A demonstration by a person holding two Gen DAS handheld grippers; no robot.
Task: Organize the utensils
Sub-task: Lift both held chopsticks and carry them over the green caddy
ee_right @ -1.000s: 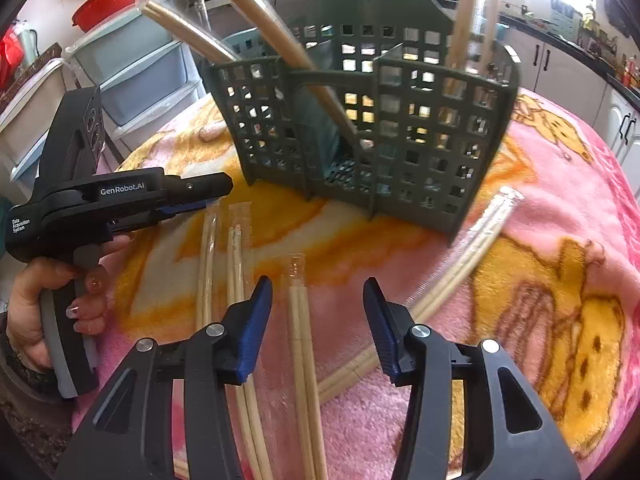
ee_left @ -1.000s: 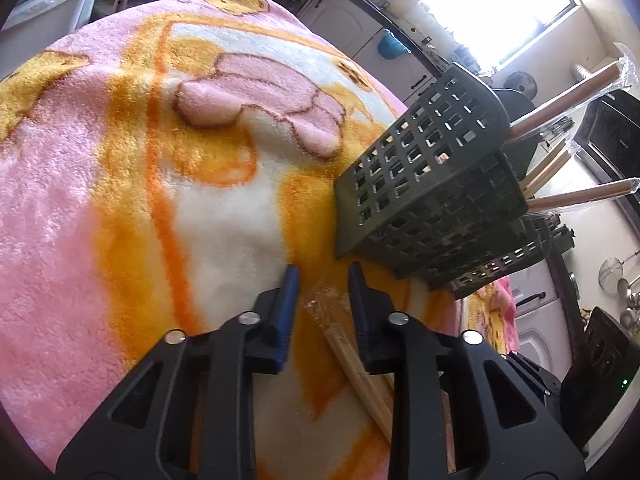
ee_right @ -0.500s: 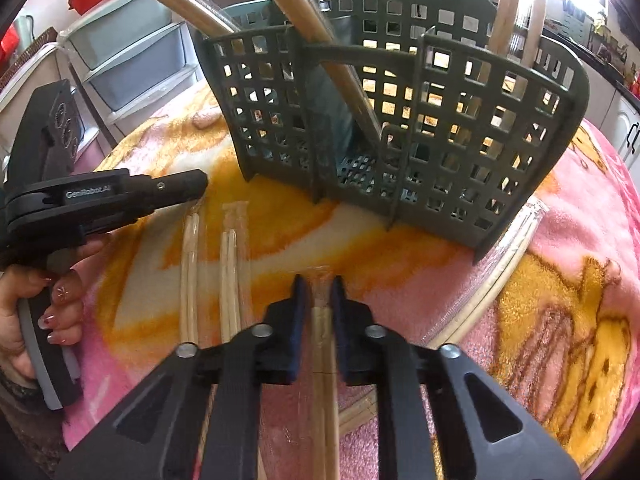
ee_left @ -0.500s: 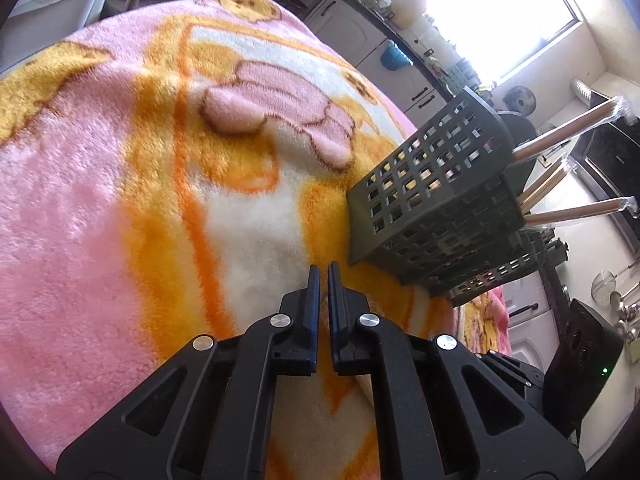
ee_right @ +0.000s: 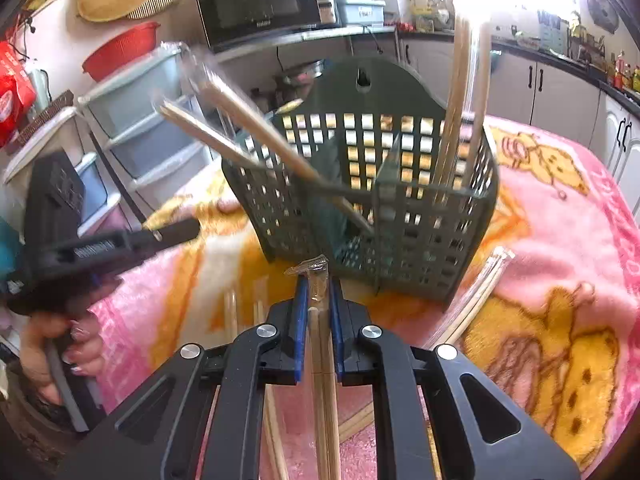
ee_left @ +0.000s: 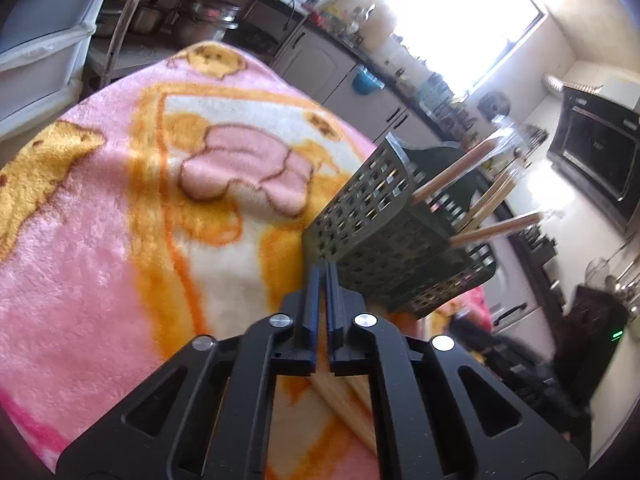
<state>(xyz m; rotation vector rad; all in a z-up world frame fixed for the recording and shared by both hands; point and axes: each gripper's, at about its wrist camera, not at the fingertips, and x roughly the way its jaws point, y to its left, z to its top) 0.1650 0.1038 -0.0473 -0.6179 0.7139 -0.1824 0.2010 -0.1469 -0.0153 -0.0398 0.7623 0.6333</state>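
A dark green lattice utensil basket [ee_right: 384,208] stands on the pink and orange blanket [ee_right: 560,264], with several wrapped chopstick pairs [ee_right: 468,92] standing in it. It also shows in the left wrist view [ee_left: 384,232]. My right gripper [ee_right: 318,280] is shut on a wrapped chopstick pair [ee_right: 320,344], lifted off the blanket just in front of the basket. My left gripper [ee_left: 324,270] is shut and raised beside the basket; chopsticks [ee_left: 344,404] show below its jaws, but I cannot tell if it grips them. The left gripper also shows in the right wrist view [ee_right: 176,232].
More wrapped chopstick pairs lie on the blanket: two at the left [ee_right: 230,312] and a bundle at the basket's right side [ee_right: 480,296]. Plastic drawers [ee_right: 136,120] stand behind the table on the left. Kitchen cabinets [ee_right: 552,84] line the far wall.
Both grippers went from open to shut. The right one closed on a chopstick pair and lifted it toward the basket. The left one rose from the blanket.
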